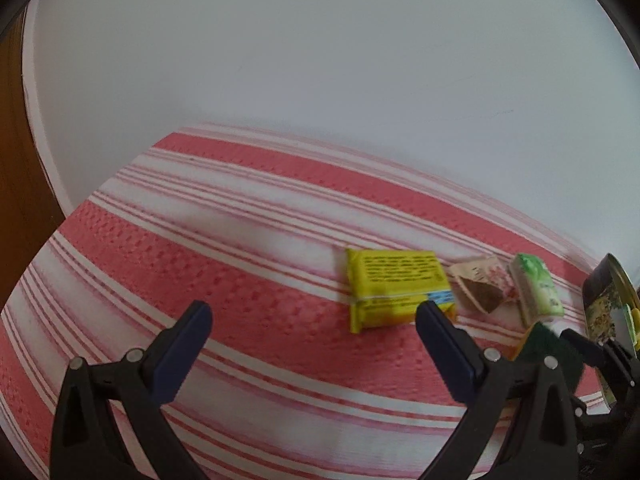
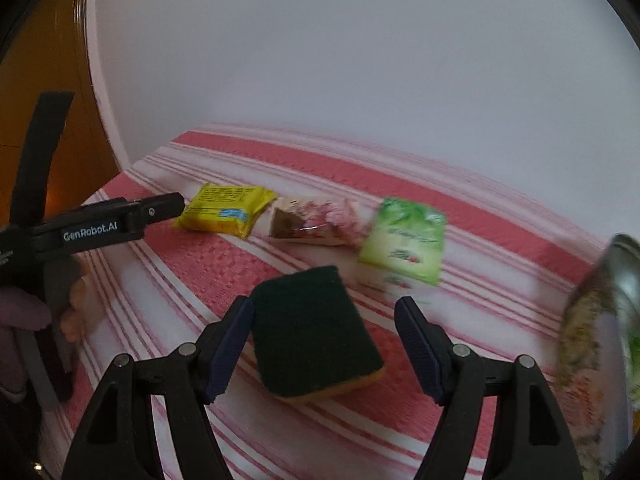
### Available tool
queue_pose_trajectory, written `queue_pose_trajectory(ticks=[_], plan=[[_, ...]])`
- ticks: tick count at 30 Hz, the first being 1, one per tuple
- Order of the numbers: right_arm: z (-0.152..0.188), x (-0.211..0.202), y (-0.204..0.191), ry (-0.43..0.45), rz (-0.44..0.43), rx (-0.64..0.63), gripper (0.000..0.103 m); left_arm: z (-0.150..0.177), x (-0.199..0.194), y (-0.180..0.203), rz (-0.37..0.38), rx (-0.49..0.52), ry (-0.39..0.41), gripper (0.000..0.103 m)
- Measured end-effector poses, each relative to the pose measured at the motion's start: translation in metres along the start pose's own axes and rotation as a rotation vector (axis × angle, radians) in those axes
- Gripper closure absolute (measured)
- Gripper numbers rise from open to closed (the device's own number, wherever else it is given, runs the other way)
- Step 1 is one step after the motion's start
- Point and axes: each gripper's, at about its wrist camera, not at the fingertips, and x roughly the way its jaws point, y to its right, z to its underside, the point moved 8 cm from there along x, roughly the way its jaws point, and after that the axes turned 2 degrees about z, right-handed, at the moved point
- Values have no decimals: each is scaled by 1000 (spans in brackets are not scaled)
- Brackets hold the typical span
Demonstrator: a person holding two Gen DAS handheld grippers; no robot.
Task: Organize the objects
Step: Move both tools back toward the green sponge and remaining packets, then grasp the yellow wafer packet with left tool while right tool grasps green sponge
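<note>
Straddling sponge (image 2: 314, 330) w/ R gripper (image 2: 324, 344) wide open, L gripper (image 1: 314, 350) wide, empty, near yellow pkt (image 1: 394, 288)

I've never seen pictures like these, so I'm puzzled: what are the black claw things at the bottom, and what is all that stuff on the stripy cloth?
Those are tongs that a person squeezes by hand, one in each hand. A small round-eyed camera sits on each, looking along its two fingers, so each picture comes from one of them.

The left tongs are open and hold nothing. The right tongs are open too, with a dark green sponge lying between the fingers, not squeezed.

On the red-and-white striped cloth lie a yellow packet, a torn pinkish wrapper and a green packet. At the far right is a patterned tin, blurry. In the right picture you can see the left tongs from the side.
</note>
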Motion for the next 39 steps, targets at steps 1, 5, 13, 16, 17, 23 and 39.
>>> queue_pose_trajectory(ticks=[1, 5, 13, 16, 17, 23, 39], plan=[[0, 2, -5, -4, 1, -11, 28, -2, 4, -7, -5, -3, -7, 0], [1, 17, -14, -64, -26, -38, 28, -1, 8, -11, -20, 8, -27, 0], [-2, 19, 3, -79, -124, 88, 43, 2, 13, -5, -19, 29, -58, 0], [-1, 18, 5, -77, -133, 86, 44, 3, 15, -4, -14, 32, -70, 0], [-2, 17, 6, -71, -130, 88, 44, 4, 16, -3, -13, 32, -72, 0], [-18, 17, 28, -11, -70, 102, 44, 2, 16, 11, 15, 52, -64, 0], [-26, 29, 48, -20, -108, 210, 44, -24, 61, 50, -46, 134, -111, 6]])
